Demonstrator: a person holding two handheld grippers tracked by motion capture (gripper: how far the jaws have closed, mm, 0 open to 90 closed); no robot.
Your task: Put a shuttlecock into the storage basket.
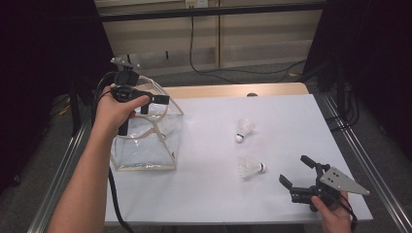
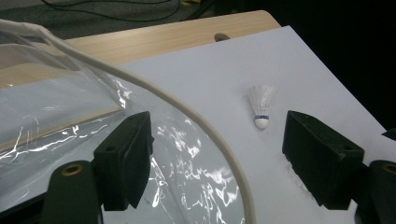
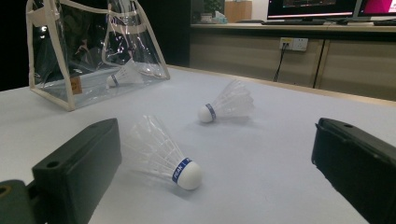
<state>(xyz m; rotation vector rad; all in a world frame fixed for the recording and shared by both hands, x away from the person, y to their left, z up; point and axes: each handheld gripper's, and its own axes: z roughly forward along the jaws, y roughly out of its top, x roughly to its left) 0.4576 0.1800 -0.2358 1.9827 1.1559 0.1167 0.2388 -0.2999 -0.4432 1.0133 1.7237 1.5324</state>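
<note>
L tongs open over bag, shuttlecock cork right

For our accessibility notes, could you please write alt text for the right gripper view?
Two white shuttlecocks lie on a white table, the nearer shuttlecock between the right gripper's open black jaws. Behind stands a clear bag holding a third shuttlecock.

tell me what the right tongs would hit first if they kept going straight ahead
Most likely the nearer shuttlecock, lying on the table just ahead between the open right tongs; depth is hard to judge.
</note>
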